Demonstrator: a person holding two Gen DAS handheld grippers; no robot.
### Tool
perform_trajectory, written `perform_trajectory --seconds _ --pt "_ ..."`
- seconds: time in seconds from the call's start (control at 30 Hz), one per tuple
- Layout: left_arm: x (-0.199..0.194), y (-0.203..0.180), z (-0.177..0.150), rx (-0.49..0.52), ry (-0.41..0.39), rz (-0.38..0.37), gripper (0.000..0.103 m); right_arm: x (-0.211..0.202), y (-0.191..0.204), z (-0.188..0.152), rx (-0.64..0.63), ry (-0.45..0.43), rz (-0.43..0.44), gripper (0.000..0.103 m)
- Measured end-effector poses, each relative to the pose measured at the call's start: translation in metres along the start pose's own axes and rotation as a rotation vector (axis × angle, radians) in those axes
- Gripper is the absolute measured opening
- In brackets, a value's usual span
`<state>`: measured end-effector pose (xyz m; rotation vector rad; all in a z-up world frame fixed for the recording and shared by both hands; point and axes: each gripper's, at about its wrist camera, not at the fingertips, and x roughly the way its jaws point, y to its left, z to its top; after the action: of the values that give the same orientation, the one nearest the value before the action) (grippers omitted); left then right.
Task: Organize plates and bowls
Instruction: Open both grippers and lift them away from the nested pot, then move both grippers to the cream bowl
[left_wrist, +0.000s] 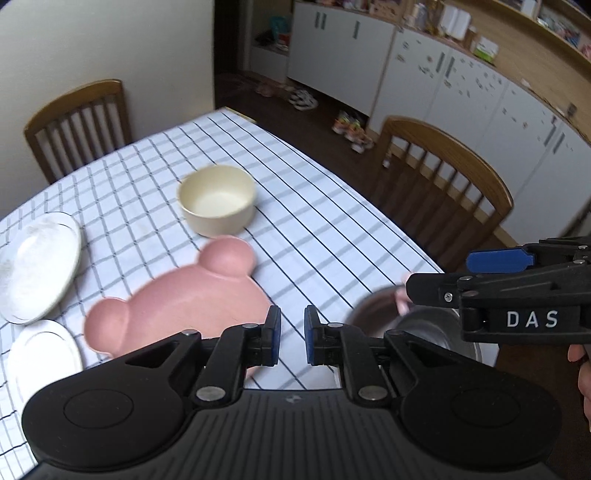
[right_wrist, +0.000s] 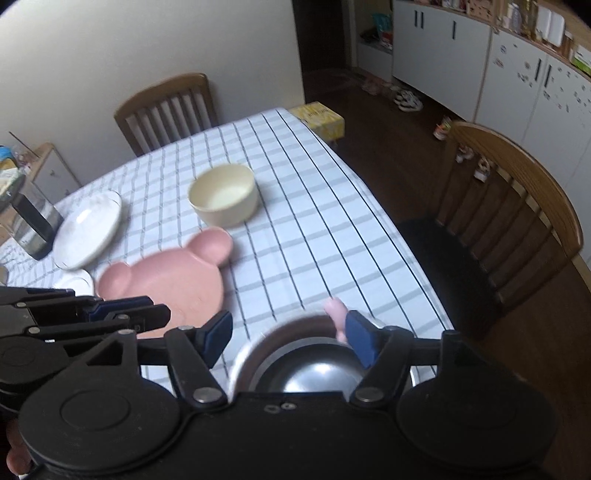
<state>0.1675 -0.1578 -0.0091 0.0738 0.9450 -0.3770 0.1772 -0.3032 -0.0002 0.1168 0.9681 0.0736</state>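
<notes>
A cream bowl (left_wrist: 218, 199) (right_wrist: 223, 199) stands mid-table on the checked cloth. In front of it lies a pink bear-shaped plate (left_wrist: 177, 295) (right_wrist: 166, 280). To the left are a white plate (left_wrist: 37, 266) (right_wrist: 88, 232) and a second white plate (left_wrist: 40, 354) (right_wrist: 79, 282). A steel bowl (left_wrist: 417, 325) (right_wrist: 314, 369) sits near the table's right edge with a pink handle-like thing (right_wrist: 335, 315) sticking up in it. My right gripper (right_wrist: 288, 328) (left_wrist: 439, 273) hovers open over the steel bowl, holding nothing. My left gripper (left_wrist: 291, 336) (right_wrist: 159, 310) is above the pink plate's near edge, its pads a narrow gap apart and empty.
Wooden chairs stand at the far side (right_wrist: 166, 107) and the right side (right_wrist: 517, 206) of the table. A yellow box (right_wrist: 321, 116) sits beyond the far corner. A steel and black jug (right_wrist: 33, 221) stands at the left. The table's right edge (right_wrist: 406, 236) drops to dark floor.
</notes>
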Motion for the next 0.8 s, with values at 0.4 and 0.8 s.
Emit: perform_trajectory --seconds 0.4,0.8 --pt "-0.019 0.059 0.027 -0.125 -0.131 0.109 0.074 0.015 0.038 0.052 -0.094 -0.035 0.054 0.082" --pt "0.000 0.106 0.064 -0.218 -0.186 0.176 0.079 0.046 0.064 0.102 -0.202 -0.080 0.122 0.103"
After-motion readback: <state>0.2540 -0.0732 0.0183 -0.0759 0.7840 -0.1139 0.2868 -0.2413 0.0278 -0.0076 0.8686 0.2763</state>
